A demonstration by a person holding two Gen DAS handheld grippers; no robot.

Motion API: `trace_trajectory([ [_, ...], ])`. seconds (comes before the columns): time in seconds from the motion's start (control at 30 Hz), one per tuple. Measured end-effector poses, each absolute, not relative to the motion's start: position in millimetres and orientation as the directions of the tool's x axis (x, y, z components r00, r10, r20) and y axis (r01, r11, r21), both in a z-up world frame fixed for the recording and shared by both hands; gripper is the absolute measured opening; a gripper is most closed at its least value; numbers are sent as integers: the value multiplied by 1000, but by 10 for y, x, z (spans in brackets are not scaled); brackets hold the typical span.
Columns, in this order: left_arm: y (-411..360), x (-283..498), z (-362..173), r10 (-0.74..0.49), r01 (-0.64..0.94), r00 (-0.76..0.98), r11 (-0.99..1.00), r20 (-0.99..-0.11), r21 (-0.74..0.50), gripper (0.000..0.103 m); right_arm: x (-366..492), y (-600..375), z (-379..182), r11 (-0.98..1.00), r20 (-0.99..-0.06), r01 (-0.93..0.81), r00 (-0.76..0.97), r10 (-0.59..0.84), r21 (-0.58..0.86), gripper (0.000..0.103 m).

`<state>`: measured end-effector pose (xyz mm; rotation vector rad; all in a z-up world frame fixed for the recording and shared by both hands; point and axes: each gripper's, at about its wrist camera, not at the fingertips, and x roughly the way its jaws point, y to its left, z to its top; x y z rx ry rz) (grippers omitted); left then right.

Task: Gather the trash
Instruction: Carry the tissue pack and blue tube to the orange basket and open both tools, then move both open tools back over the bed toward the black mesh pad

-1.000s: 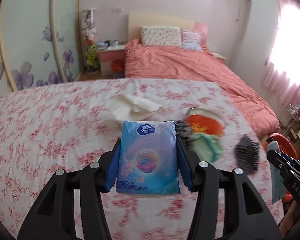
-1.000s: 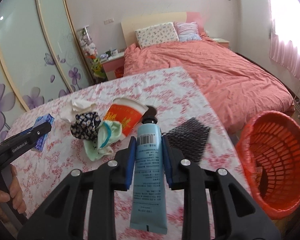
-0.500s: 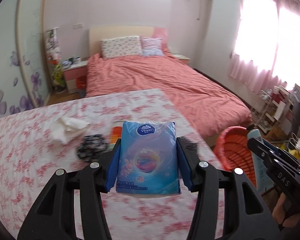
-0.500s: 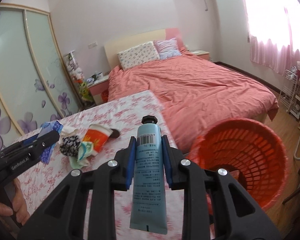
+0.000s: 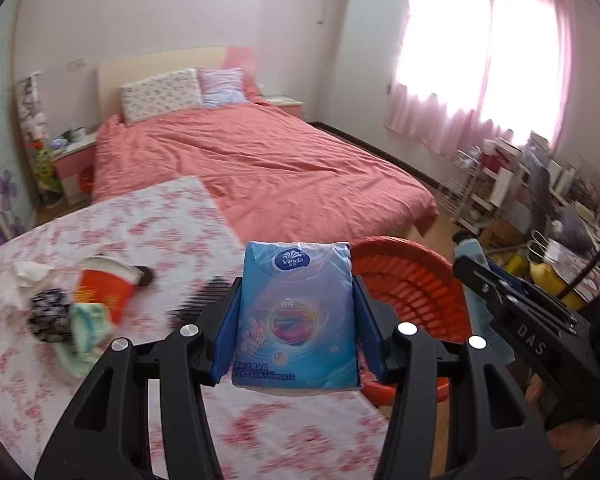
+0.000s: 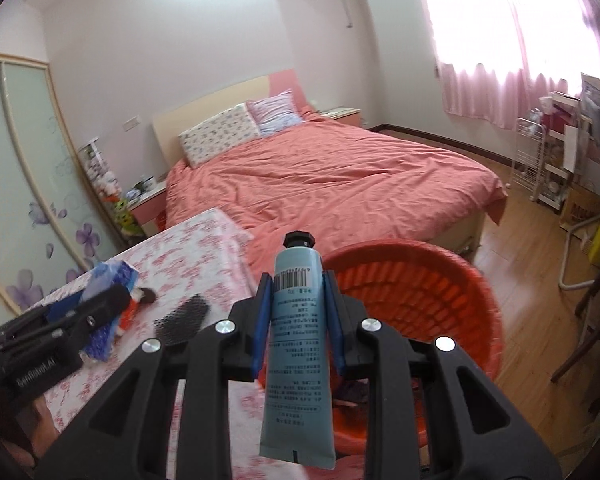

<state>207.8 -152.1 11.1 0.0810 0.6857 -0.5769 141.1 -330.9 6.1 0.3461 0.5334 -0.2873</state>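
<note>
My left gripper (image 5: 296, 300) is shut on a blue tissue pack (image 5: 296, 312), its blue pads pressing both sides. Behind the pack, to the right, sits the red mesh basket (image 5: 416, 288) on the floor beside the floral-covered table (image 5: 100, 240). My right gripper (image 6: 298, 312) is shut on a light blue tube (image 6: 298, 352) with a black cap, held over the near rim of the red basket (image 6: 428, 300). On the table lie a red paper cup (image 5: 104, 284), crumpled tissue (image 5: 28, 276), a dark floral cloth (image 5: 50, 314), a green-white wrapper (image 5: 88, 324) and a black mesh piece (image 6: 184, 318).
A large bed with a coral cover (image 6: 340, 184) fills the room behind the table. A wire rack and cluttered shelves (image 6: 556, 160) stand by the pink-curtained window at right. Wooden floor (image 6: 532, 280) lies right of the basket. A nightstand (image 5: 72, 164) stands at left.
Both grippers have swung right from over the table toward the red basket, each keeping its grip. The table's trash has slid to the left of both views.
</note>
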Motion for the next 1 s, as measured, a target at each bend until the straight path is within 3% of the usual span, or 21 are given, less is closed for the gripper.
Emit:
trace_trajectory([
  [0.6, -2486, 2132, -219, -555, 653, 493, 745, -670, -136, 53, 1407, -4153, -263, 837, -566, 456, 793, -226, 304, 26],
  [0.67, -2518, 2158, -264, -546, 649, 487, 749, -682, -136, 56, 1442, -4248, -312, 831, -571, 456, 792, -216, 318, 26],
  [0.83, -2443, 2206, -382, -500, 614, 494, 780, -711, -122, 68, 1446, -4264, -357, 826, -570, 465, 790, -223, 320, 46],
  [1.0, -2221, 2216, -409, -426, 555, 546, 829, -721, -69, 77, 1433, -4145, -355, 840, -577, 475, 775, -258, 262, 56],
])
